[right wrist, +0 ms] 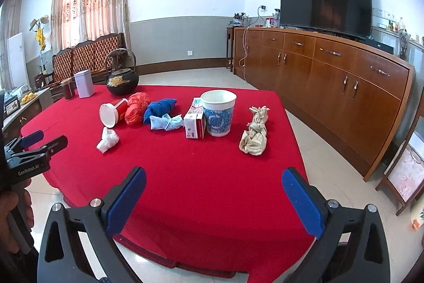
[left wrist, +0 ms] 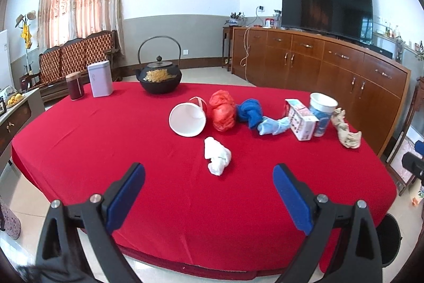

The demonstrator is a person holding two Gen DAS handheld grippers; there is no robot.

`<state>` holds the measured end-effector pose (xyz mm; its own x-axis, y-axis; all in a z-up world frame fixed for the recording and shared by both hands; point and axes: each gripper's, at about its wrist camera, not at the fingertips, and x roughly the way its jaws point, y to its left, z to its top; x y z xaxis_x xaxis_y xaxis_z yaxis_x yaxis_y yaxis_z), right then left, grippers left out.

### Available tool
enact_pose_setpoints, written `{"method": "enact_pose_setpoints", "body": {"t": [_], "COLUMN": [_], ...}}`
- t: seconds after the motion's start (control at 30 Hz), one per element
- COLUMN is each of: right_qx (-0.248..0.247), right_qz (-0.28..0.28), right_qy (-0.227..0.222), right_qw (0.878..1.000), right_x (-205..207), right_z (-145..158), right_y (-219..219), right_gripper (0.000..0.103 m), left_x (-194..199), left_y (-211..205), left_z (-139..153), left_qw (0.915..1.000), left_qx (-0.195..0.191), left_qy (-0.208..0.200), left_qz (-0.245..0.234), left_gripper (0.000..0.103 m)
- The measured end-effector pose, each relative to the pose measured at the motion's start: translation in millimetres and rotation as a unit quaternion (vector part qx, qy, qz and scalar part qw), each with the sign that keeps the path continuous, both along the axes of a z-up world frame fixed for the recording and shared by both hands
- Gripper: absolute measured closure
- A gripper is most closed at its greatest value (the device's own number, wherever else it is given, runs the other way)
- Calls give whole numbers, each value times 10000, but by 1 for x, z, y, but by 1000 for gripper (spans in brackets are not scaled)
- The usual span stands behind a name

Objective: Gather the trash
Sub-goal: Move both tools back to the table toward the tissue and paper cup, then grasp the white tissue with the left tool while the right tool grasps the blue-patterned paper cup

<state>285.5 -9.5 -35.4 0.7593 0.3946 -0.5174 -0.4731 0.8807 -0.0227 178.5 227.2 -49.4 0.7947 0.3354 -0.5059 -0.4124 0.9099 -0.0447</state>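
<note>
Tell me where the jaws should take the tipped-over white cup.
Probably by its open rim. The cup lies on its side on the red tablecloth, mouth towards the left gripper, so one jaw could slip inside, the other outside, coming from the near table edge.

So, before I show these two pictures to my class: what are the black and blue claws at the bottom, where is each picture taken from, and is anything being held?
The claws are hand-held grippers, one in each of a person's hands, each with a camera looking along its fingers. One picture is from the left gripper, the other from the right gripper. Both are open and hold nothing. On the red tablecloth lies the trash: a tipped white cup, an upright blue patterned cup, a small carton, an orange bag, blue cloth, a pale blue wad, white tissue and a beige rag. A black kettle stands behind.
</note>
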Motion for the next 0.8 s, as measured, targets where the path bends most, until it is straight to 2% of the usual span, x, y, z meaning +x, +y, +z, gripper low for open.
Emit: {"method": "enact_pose_setpoints", "body": {"t": [0.3, 0.43, 0.57, 0.73, 0.77, 0.8], "right_qx": [-81, -48, -11, -5, 8, 27], "right_qz": [-64, -85, -113, -136, -139, -142], "right_qy": [167, 291, 405, 499, 514, 532], "right_qw": [9998, 9995, 9991, 9987, 9986, 9985], "right_x": [58, 78, 95, 115, 118, 122], "right_z": [-16, -27, -36, -40, -41, -41], "right_y": [30, 37, 41, 47, 47, 48], "right_gripper": [0, 0, 0, 1, 1, 2], "left_x": [45, 68, 89, 102, 104, 108], "left_y": [9, 16, 25, 30, 30, 29], "left_z": [-17, -28, -41, -53, -55, -57], "left_qw": [9996, 9984, 9955, 9919, 9913, 9907], "left_qx": [-46, -202, -430, -703, -726, -770], "left_qy": [281, 510, 822, 1021, 1063, 1076], "left_qz": [-63, -127, -190, -267, -276, -304], "left_gripper": [6, 12, 26, 43, 50, 64]}}
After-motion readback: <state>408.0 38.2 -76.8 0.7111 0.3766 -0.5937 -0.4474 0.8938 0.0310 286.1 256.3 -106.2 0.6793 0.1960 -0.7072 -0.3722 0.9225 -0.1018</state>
